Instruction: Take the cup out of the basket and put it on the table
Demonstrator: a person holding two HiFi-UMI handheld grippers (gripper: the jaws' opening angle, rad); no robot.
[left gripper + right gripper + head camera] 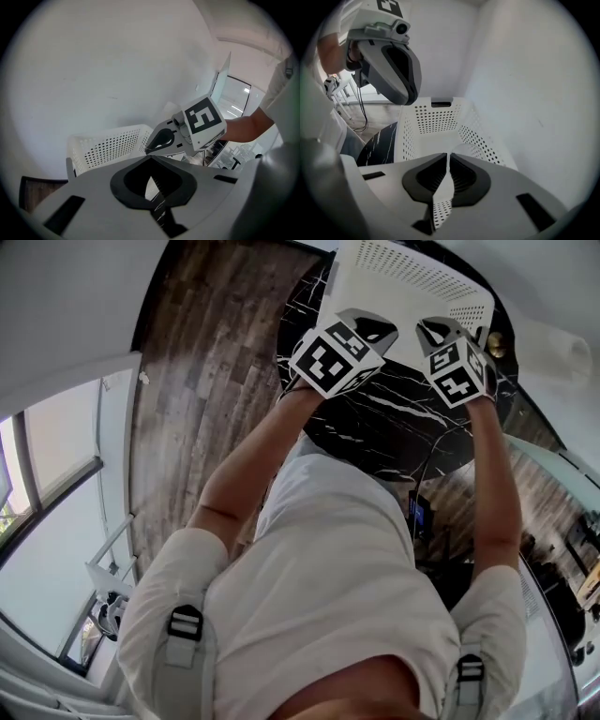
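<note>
- Black marble counter (375, 427) carries the white perforated basket (436, 122);
- left claw (150, 158) closed on nothing, hanging beside the right one;
- right claw (447, 154) nearly shut, seemingly pinching the cup (469, 151) by its rim, within the basket's walls;
- cup looks clear, thin and light, probably slippery and easily crushed; a gentle rim pinch suits it.

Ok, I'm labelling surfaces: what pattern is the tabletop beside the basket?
The tabletop is black with thin white marble-like veins, clearest in the head view.
</note>
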